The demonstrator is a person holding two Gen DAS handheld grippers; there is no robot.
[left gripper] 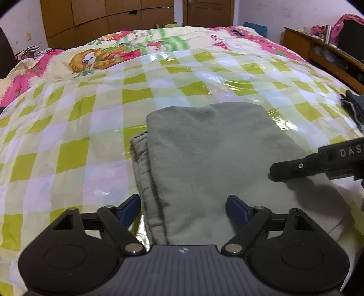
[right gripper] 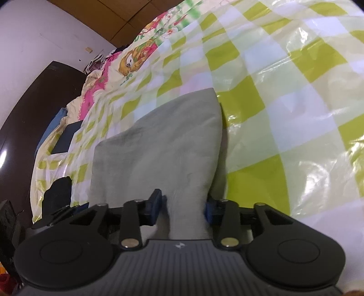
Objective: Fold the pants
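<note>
The grey-green pants (left gripper: 204,154) lie folded in a compact stack on the checked plastic sheet (left gripper: 79,127) that covers the bed. My left gripper (left gripper: 183,208) is open just above the near end of the stack, its blue pads (left gripper: 130,208) straddling the fold, touching nothing that I can see. My right gripper (right gripper: 183,206) has its jaws partly closed around a raised fold of the pants (right gripper: 159,141) at their edge; the cloth fills the gap between the pads. Its black finger (left gripper: 302,166) shows at the right in the left wrist view, low over the stack.
A cartoon quilt (left gripper: 109,54) covers the far part of the bed. A dark folded garment (left gripper: 355,107) lies at the right edge. A wooden shelf unit (left gripper: 318,47) stands on the right, wardrobes (left gripper: 102,18) behind. A dark headboard (right gripper: 27,109) is on the left.
</note>
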